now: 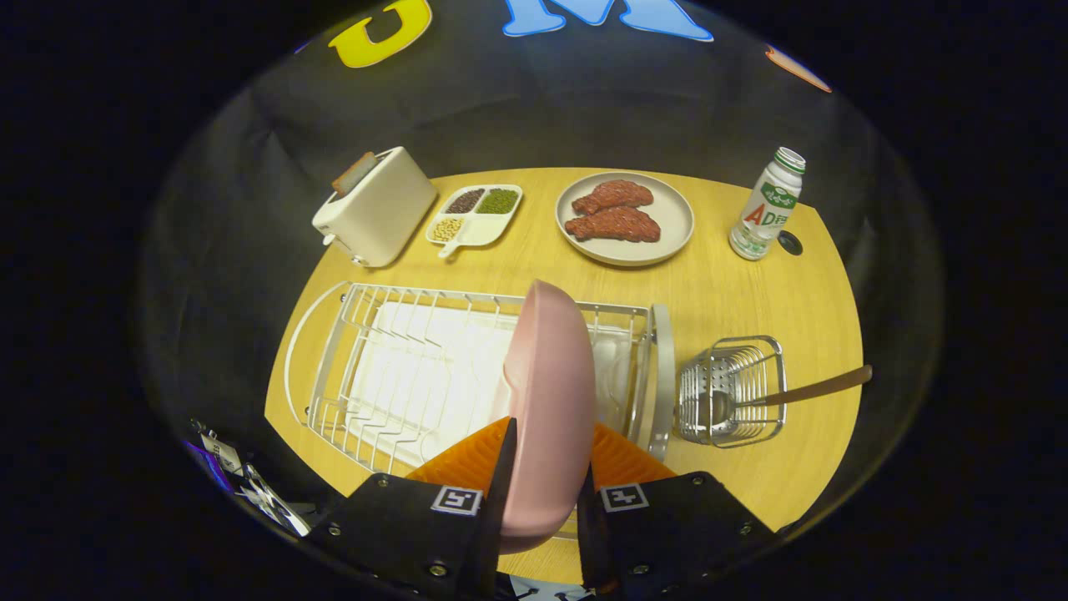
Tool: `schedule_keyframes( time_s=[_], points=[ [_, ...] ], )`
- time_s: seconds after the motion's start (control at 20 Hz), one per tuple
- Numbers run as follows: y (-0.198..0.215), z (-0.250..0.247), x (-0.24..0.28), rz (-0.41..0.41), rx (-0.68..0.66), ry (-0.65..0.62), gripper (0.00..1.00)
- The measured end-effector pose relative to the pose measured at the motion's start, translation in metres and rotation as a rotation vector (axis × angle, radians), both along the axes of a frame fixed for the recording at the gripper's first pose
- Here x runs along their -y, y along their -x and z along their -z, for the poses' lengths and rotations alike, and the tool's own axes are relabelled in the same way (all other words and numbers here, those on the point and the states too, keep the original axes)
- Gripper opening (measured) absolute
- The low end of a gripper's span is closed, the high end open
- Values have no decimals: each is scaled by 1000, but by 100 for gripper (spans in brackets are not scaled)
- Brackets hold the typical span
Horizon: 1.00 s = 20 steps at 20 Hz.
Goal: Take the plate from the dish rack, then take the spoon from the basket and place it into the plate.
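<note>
A pink plate (546,401) stands on edge between my fingers, and my gripper (542,492) is shut on its near rim. It is held over the white wire dish rack (400,367), whose slots lie just beyond the fingers. To the right of the rack stands a small metal wire basket (738,388). A spoon (801,391) with a brown wooden handle lies in it, with the handle sticking out to the right. The plate hides part of the rack's right end.
On the far side of the wooden table (717,292) are a cream toaster (375,209), a white divided dish of beans (476,215), a beige plate with two pieces of meat (667,219), and a white bottle (766,204) beside a small dark cap.
</note>
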State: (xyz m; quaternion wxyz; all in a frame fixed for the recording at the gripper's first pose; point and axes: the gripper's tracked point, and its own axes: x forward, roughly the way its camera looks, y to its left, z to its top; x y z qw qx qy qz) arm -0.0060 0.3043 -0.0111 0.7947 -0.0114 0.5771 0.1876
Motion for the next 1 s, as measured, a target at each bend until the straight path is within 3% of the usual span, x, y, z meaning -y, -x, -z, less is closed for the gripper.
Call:
schedule_keyframes(
  time_s=[0.2, 0.4, 0.65, 1.0],
  points=[
    [-4, -6, 8, 0, -2, 66, 31],
    [-8, -10, 8, -74, 12, 197, 31],
    [-22, -20, 10, -52, 5, 284, 23],
    [-33, -43, 0, -195, 129, 468, 23]
  ],
)
